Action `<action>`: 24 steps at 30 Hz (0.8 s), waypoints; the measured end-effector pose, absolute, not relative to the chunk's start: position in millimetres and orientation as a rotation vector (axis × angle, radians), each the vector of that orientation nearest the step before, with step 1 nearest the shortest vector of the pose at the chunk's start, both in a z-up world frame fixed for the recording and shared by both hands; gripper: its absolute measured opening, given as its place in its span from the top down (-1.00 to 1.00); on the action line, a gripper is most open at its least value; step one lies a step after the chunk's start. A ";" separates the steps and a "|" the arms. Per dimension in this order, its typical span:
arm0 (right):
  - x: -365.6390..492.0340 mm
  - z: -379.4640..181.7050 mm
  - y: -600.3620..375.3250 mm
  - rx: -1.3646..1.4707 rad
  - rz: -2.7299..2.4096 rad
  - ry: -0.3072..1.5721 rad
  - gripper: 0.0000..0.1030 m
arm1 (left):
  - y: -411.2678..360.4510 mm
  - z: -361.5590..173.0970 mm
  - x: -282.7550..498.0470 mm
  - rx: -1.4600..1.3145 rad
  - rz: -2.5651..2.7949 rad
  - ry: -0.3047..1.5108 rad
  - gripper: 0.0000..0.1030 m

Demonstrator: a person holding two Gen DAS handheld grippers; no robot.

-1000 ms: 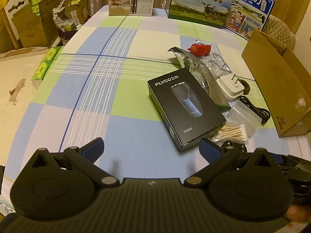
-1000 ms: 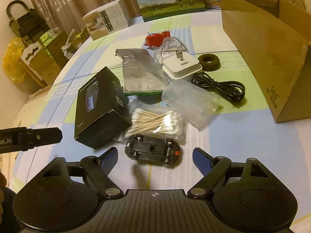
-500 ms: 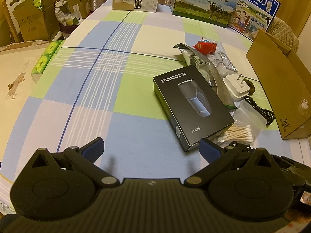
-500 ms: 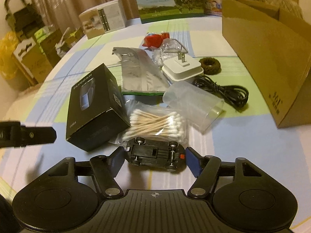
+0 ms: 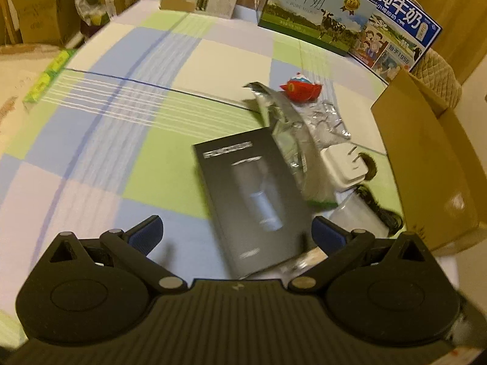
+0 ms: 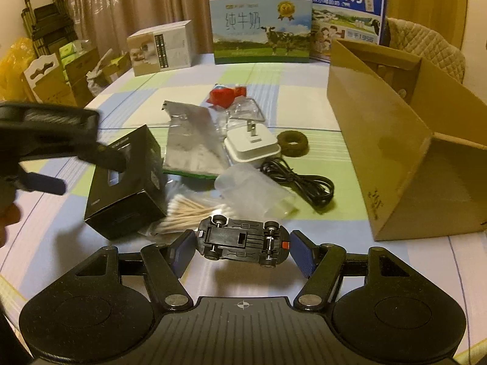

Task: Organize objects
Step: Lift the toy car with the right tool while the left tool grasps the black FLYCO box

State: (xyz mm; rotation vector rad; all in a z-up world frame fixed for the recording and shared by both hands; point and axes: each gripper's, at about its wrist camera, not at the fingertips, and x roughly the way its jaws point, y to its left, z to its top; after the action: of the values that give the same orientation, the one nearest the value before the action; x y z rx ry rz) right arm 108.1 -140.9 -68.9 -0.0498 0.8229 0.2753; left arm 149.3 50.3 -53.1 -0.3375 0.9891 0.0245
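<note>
Nearest the right wrist camera, the right gripper (image 6: 242,248) held a black toy car (image 6: 243,240) upside down, wheels up, its blue pads pressed to the car's two ends; the jaws had just been closing onto it, and the car hung clear of the checked table (image 6: 319,273). Just beyond lay a bag of cotton swabs (image 6: 194,210), touching the near corner of a black shaver box (image 6: 127,182). The left gripper (image 5: 236,234) hovered over that box with its jaws wide apart and nothing between the pads; the left view was blurred. To the right of the swabs sat a clear plastic pouch (image 6: 252,191) and a coiled black cable (image 6: 301,182). Behind them were a silver foil bag (image 6: 191,143), a white plug adapter (image 6: 252,146) and a dark ring (image 6: 293,143). Farther back lay a red toy (image 6: 225,95) beside some clear wrapping. An open cardboard box (image 6: 395,140) stood at the right. At the table's far edge stood two milk cartons (image 6: 261,33) and a small white box (image 6: 161,48).
</note>
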 end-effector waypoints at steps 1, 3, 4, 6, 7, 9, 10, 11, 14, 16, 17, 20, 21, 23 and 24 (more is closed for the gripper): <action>108.5 -68.6 -142.2 -0.043 0.276 0.825 -0.25 | 47.6 -54.9 155.2 -0.345 0.019 0.997 -0.98; 107.7 -67.8 -145.3 -0.039 0.277 0.825 -0.25 | 40.8 -60.5 167.6 -0.333 0.019 1.018 -0.97; 107.6 -67.8 -146.4 -0.038 0.278 0.826 -0.25 | 38.7 -62.9 170.6 -0.321 0.027 1.023 -0.97; 107.5 -68.7 -148.9 -0.033 0.276 0.830 -0.25 | 35.5 -66.5 177.9 -0.311 0.034 1.034 -0.91; 107.9 -69.0 -150.0 -0.031 0.276 0.831 -0.25 | 34.5 -67.8 180.6 -0.306 0.034 1.039 -0.89; 108.4 -68.9 -151.5 -0.027 0.275 0.833 -0.25 | 32.9 -71.5 187.0 -0.282 0.036 1.056 -0.81; 108.7 -68.5 -152.2 -0.025 0.274 0.833 -0.25 | 33.1 -73.3 189.8 -0.274 0.032 1.066 -0.77; 109.0 -68.3 -153.0 -0.022 0.273 0.832 -0.25 | 33.6 -74.4 191.7 -0.266 0.027 1.073 -0.66; 109.6 -66.6 -155.5 -0.013 0.277 0.833 -0.25 | 36.3 -73.4 191.2 -0.221 0.027 1.081 -0.57; 108.9 -64.5 -156.3 -0.016 0.290 0.831 -0.25 | 38.9 -71.0 188.1 -0.200 0.020 1.081 -0.55; 108.1 -62.7 -156.5 -0.015 0.292 0.828 -0.25 | 40.7 -69.5 185.1 -0.189 0.015 1.082 -0.55; 105.6 -56.6 -157.0 -0.014 0.302 0.817 -0.25 | 44.9 -62.6 174.6 -0.162 0.007 1.077 -0.53; 104.4 -54.3 -157.2 -0.013 0.304 0.814 -0.25 | 45.9 -59.4 170.7 -0.152 0.004 1.072 -0.53; 101.5 -48.4 -158.6 -0.012 0.306 0.803 -0.25 | 47.1 -52.5 162.7 -0.136 -0.001 1.060 -0.53; 100.2 -45.8 -159.7 -0.009 0.306 0.799 -0.25 | 47.4 -49.1 158.9 -0.127 -0.003 1.052 -0.53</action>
State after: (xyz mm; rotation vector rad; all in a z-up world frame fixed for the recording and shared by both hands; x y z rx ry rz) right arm 100.2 -159.7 -45.8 -0.0094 0.7986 0.3065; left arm 158.9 47.4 -49.1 -0.1268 1.0525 -0.0028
